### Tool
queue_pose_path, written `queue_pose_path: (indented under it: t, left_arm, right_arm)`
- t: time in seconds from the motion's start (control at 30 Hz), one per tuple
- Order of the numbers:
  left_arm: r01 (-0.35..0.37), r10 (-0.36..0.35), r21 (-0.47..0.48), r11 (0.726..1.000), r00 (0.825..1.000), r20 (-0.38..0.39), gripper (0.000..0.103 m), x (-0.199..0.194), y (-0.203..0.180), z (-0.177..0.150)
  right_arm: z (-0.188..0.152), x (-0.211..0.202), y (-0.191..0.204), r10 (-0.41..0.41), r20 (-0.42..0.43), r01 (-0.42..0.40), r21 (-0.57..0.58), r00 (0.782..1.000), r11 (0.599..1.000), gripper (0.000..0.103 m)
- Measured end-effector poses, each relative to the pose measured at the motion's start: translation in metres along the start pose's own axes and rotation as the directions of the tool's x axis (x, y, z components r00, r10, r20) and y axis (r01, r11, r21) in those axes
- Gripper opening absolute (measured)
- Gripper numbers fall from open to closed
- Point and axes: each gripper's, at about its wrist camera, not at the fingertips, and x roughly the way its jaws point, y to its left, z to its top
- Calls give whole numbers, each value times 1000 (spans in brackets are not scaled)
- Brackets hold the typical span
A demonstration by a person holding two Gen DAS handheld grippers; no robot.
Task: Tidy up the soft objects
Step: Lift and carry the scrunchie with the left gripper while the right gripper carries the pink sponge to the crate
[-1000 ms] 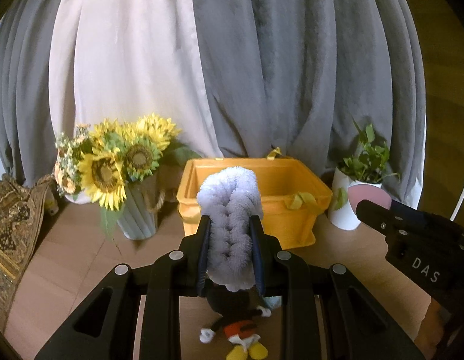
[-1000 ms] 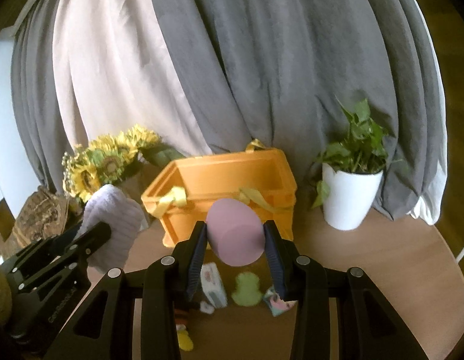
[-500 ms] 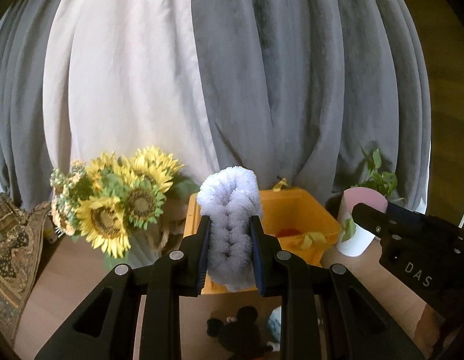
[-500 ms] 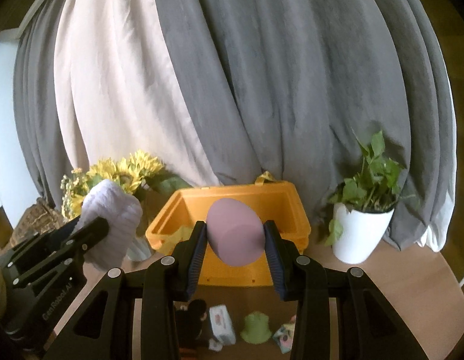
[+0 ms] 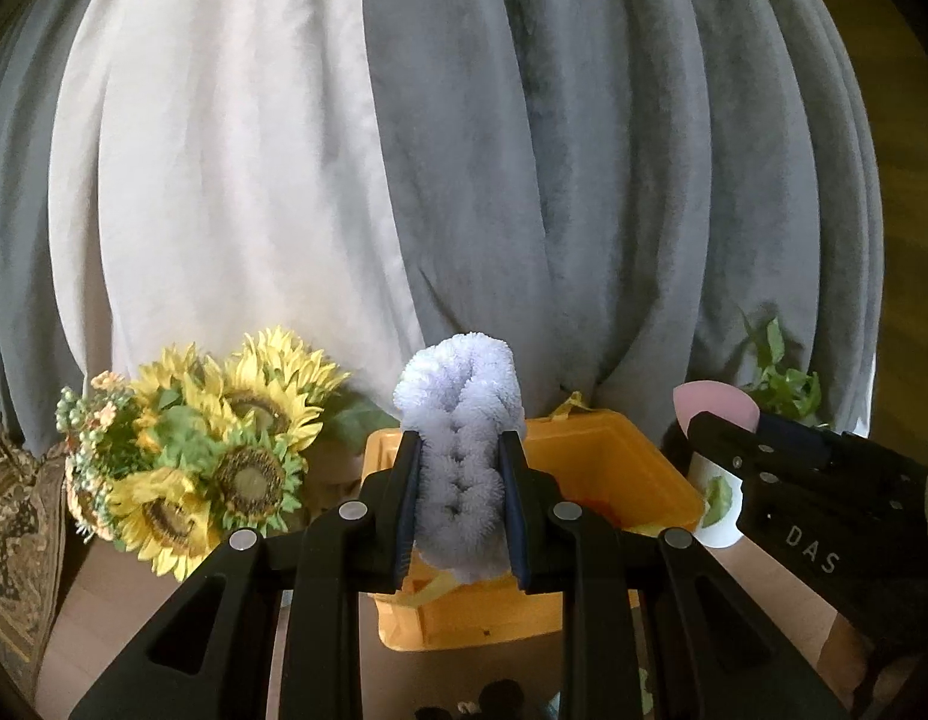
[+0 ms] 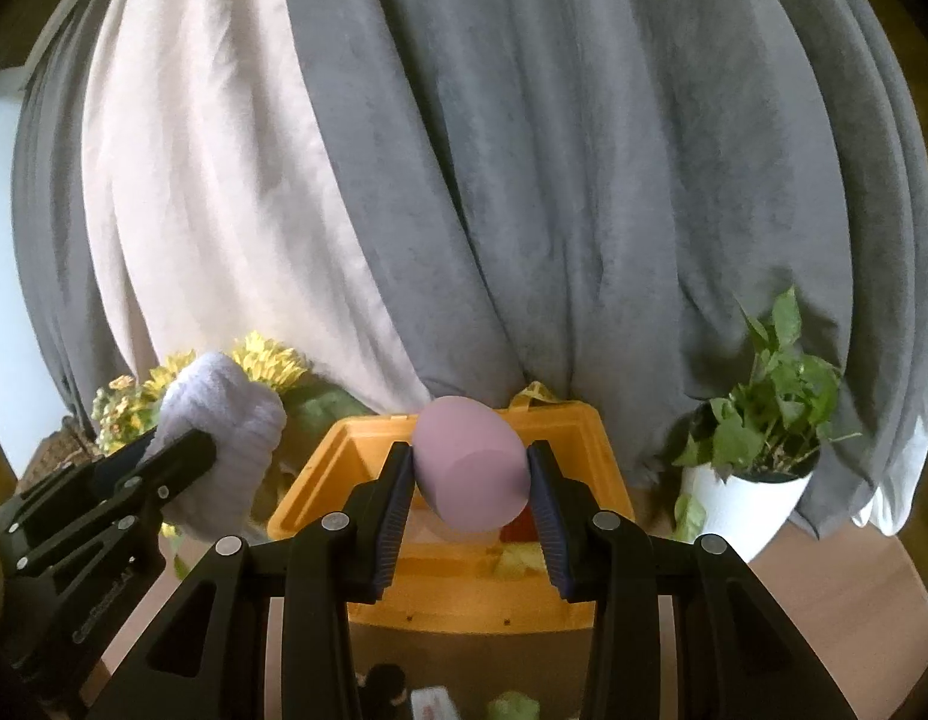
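Note:
My left gripper (image 5: 461, 468) is shut on a fluffy pale lilac plush (image 5: 461, 462), held in the air over the near left rim of the orange bin (image 5: 619, 468). My right gripper (image 6: 471, 480) is shut on a smooth pink egg-shaped sponge (image 6: 471, 471), held above the near side of the same bin (image 6: 589, 438). In the right wrist view the left gripper (image 6: 170, 462) with the lilac plush (image 6: 224, 420) shows at left. In the left wrist view the right gripper's black body and the pink sponge (image 5: 712, 399) show at right. Something red and yellow lies inside the bin (image 6: 511, 531).
A sunflower bouquet (image 5: 206, 456) stands left of the bin. A white potted plant (image 6: 745, 498) stands right of it. Grey and cream curtains hang behind. Small toys lie on the wooden table by the near edge, among them a dark plush (image 6: 383, 681) and a green one (image 6: 511, 708).
Both grippers have risen and moved forward toward the bin with their loads. The bin now sits lower and closer in both views, and the toys on the table have slid to the bottom edge.

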Motion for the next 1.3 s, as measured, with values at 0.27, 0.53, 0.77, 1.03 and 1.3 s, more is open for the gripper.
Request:
queue_pose_path:
  t: [0.27,0.53,0.77,1.03,1.3]
  left_arm:
    - [-3,4,17,1000,999,-48,25,41,0,0]
    - [-6,10,37,999,993,-119,25,83,-4,-2]
    - [18,-8,52,998,982,-191,25,119,-8,-4]
    - [39,-21,66,997,967,-253,26,151,-7,-9]
    - [69,-43,69,995,942,-332,26,178,-10,-16]
  right_arm:
    - [12,39,-8,-18,-42,17,-2,999,1000,40]
    - [18,85,-15,-43,-114,42,-13,993,999,40]
    - [17,121,-23,-34,-200,36,4,979,999,40]
    - [13,153,-30,-42,-265,45,6,963,999,40]
    - [4,179,-40,-22,-342,36,37,940,999,40]
